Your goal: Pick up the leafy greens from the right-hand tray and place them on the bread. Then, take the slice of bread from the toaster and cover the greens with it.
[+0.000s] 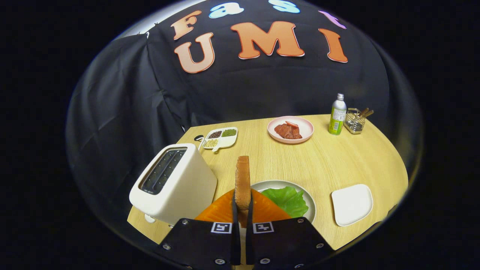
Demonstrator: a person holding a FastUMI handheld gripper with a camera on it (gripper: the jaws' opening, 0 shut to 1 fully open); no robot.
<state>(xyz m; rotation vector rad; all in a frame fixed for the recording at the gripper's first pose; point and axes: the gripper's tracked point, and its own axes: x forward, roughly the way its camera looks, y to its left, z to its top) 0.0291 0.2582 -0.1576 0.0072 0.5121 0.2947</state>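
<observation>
1. The white toaster (173, 183) is standing at about 10 o'clock from the gripper, its dark slots facing up, on the wooden tabletop (330, 165).
2. A divided dish (221, 138) is lying beyond the toaster at about 11 o'clock, holding dark, green and pale grains in separate compartments.
3. The gripper (242, 205) is closing both fingers on the slice of bread (243, 180), which is standing upright and edge-on between them, above the plate.
4. The plate (309, 204) is sitting just ahead of the fingers; an orange layer (221, 210) is lying on it under the held slice, with the leafy greens (287, 199) lying at about 1 o'clock, touching the orange layer.
5. A pink plate (290, 129) carrying reddish meat pieces is resting well beyond, at about 1 o'clock.
6. A green bottle (337, 114) is standing upright farther right, just beside a wire holder (355, 120) with utensils.
7. A white square tray (352, 204) is lying at about 3 o'clock, near the plate but apart from it.
</observation>
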